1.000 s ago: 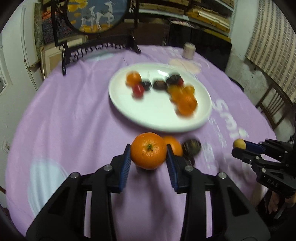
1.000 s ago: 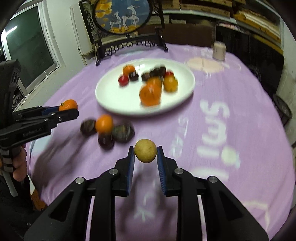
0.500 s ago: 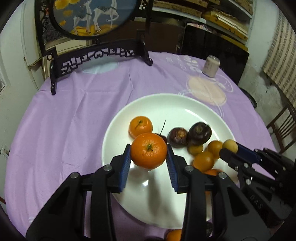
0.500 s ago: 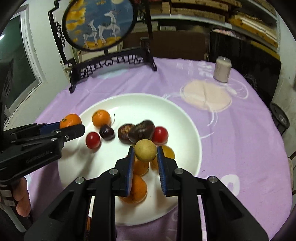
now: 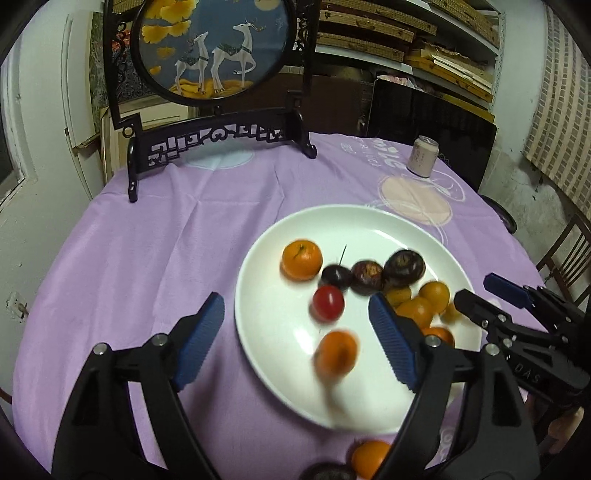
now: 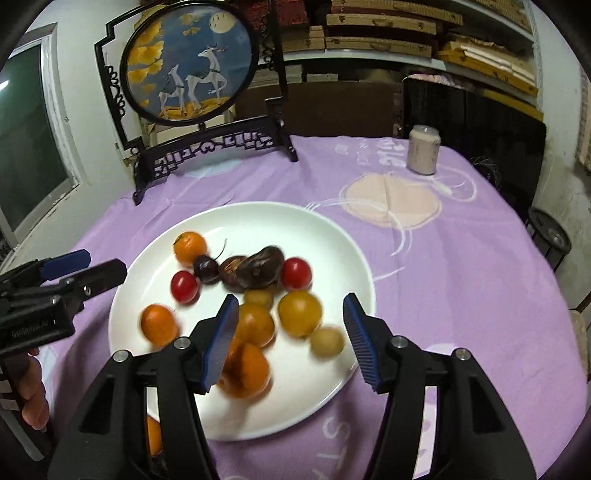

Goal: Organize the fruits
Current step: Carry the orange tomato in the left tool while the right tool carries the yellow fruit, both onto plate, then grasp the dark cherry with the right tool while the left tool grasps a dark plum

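Jaws wide on both: left gripper (image 5: 295, 332) just dropped orange (image 5: 335, 353), right gripper (image 6: 290, 330) dropped yellow fruit (image 6: 327, 341) onto plate (image 6: 354, 266). More fruit waits near edge.

Deer screen (image 5: 214, 48) backs the purple-clothed table (image 5: 147, 258); stacked shelves (image 6: 424, 33) behind.

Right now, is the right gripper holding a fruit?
No, in the right wrist view the right gripper stands open with nothing between its pads, and the pale fruit lies on the plate.
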A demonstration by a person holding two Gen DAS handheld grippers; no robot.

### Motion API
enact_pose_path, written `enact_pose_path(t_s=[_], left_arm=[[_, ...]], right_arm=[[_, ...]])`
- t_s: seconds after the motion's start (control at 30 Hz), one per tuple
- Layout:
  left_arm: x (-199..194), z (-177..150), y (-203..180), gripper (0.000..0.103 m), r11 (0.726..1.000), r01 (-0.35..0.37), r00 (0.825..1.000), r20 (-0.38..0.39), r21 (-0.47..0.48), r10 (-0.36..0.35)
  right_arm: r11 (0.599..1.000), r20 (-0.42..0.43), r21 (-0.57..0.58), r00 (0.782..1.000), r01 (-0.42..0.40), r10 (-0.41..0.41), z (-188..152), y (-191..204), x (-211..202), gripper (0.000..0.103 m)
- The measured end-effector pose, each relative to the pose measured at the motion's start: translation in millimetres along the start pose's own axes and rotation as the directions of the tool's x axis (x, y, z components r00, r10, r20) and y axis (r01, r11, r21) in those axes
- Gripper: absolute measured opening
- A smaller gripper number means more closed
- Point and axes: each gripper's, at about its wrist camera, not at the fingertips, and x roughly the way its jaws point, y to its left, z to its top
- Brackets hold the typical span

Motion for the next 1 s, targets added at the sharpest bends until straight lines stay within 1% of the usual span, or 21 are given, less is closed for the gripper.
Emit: enact_pose_path(t_s=[0.07,0.13,0.2,0.27,0.33,0.4,0.43,0.5,0.57,0.73,1.0], left_arm=[[-6.6,-11.2,5.2,0.082,1.000,0.002,1.000,-0.006,-0.021,-0.002],[-18.4,-26.7,14.6,0.082,0.998,0.010,1.000,-0.007,-0.060,-0.010],[-31.1,-45.6,25.2,0.084,0.996,0.013,1.000,-0.017,-0.089,-0.014],[-42.4,-64.5,33.5,0.084,0.995,0.007,1.000,-0.029,-0.096,-0.009],[-55.0,-85.0,41.2,0.085,0.996,-0.013,0.999,-0.039,-0.089,0.009],[-64.4,-103.1,47.0,0.086,0.997,-0.018,0.998,-0.054,-0.077,0.014],[-66.6,-108.0,47.8,0.086,0.997,-0.019,0.998,-0.059,-0.073,0.015],[-67.8,-114.7,48.8,0.086,0.998,-0.018,0.997,-0.073,-0.065,0.013],[-67.6,-119.8,48.2,0.086,0.998,-0.008,0.997,-0.082,-0.064,0.003],[-69.3,-122.7,52.4,0.086,0.997,-0.003,0.996,-0.086,-0.074,-0.004],[-66.8,-124.7,52.5,0.086,0.997,0.017,0.995,-0.095,-0.075,-0.024]], right_arm=[[1.000,0.022,-0.023,1.000,-0.017,0.018,-3.1,7.1,-4.8,0.059],[0.998,0.054,-0.057,0.998,-0.018,0.022,-10.6,15.8,-16.8,0.059],[0.997,0.059,-0.064,0.997,-0.037,0.041,-25.7,22.1,-32.1,0.059],[0.996,0.034,-0.052,0.996,-0.076,0.078,-42.9,25.1,-45.2,0.059],[0.983,-0.024,-0.025,0.983,-0.183,0.183,-73.0,31.8,-64.7,0.059],[0.968,-0.069,-0.039,0.967,-0.247,0.244,-95.6,44.9,-78.7,0.059],[0.964,-0.087,-0.056,0.963,-0.260,0.254,-103.4,52.5,-82.8,0.059],[0.956,-0.121,-0.104,0.958,-0.273,0.260,-115.1,69.0,-87.0,0.059],[0.953,-0.140,-0.132,0.957,-0.271,0.253,-120.1,80.9,-84.9,0.059],[0.957,-0.165,-0.099,0.953,-0.272,0.254,-121.6,82.3,-76.6,0.059],[0.963,-0.202,-0.105,0.954,-0.248,0.223,-125.3,85.5,-71.2,0.059]])
